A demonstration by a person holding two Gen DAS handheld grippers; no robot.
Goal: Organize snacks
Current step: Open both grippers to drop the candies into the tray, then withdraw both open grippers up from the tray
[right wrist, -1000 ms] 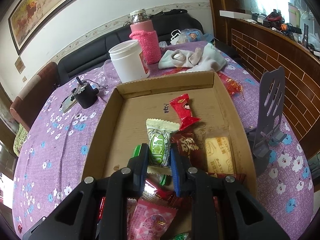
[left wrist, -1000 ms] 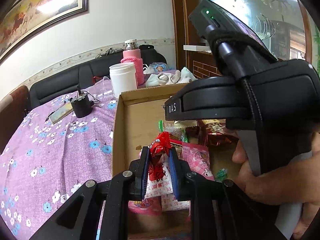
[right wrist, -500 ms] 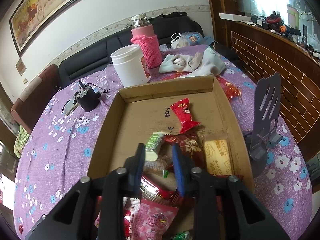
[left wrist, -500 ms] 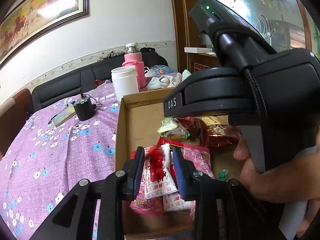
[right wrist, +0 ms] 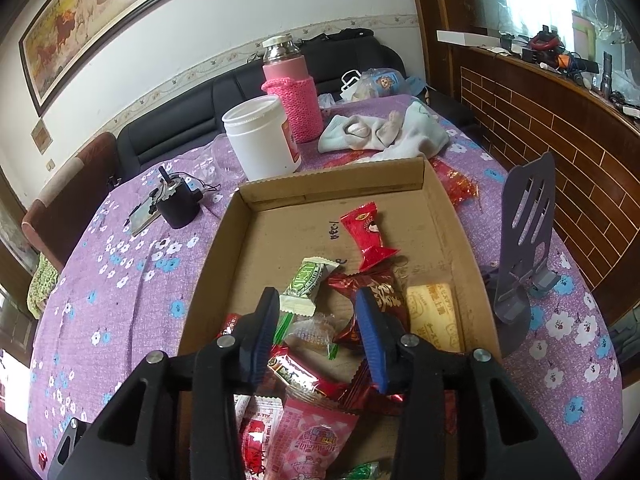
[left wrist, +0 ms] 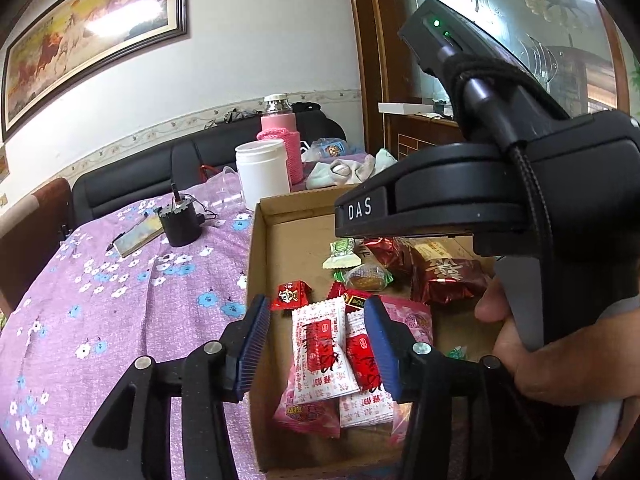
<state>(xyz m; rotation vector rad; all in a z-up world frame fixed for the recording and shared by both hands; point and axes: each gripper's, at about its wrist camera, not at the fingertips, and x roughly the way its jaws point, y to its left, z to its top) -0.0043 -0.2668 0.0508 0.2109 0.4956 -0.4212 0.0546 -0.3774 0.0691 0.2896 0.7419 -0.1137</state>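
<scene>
1. Left wrist view: the left gripper (left wrist: 316, 336) hangs over the near end of the cardboard tray (left wrist: 256, 264), its jaws spread wide with nothing between them.
2. Beneath those jaws lie two white-and-red sachets (left wrist: 320, 348) side by side, resting on a pink packet (left wrist: 308, 412); a small red candy (left wrist: 290, 294) sits just beyond the left blue pad, on the tray floor.
3. Farther in are a green-and-white wrapped sweet (left wrist: 342, 250), a clear-wrapped pastry (left wrist: 366, 276) and a dark red foil packet (left wrist: 448, 276), close together.
4. The right gripper's body (left wrist: 500, 188) fills the upper right of this view, held by the person's hand (left wrist: 536, 352).
5. Right wrist view: the right gripper (right wrist: 316, 336) is also parted and empty, above the clear-wrapped pastry (right wrist: 312, 332) in the middle of the tray (right wrist: 208, 280).
6. The green-and-white sweet (right wrist: 308, 284) lies just ahead of the left pad, the dark red foil packet (right wrist: 380, 296) beside the right pad, and a yellow biscuit pack (right wrist: 434, 316) against the tray's right wall.
7. A bright red wrapper (right wrist: 368, 236) lies alone nearer the far wall.
8. On the purple flowered worktop (right wrist: 132, 280) behind the tray stand a white jar (right wrist: 260, 140) and a pink-sleeved flask (right wrist: 292, 92); a grey phone stand (right wrist: 520, 256) sits to the right.
</scene>
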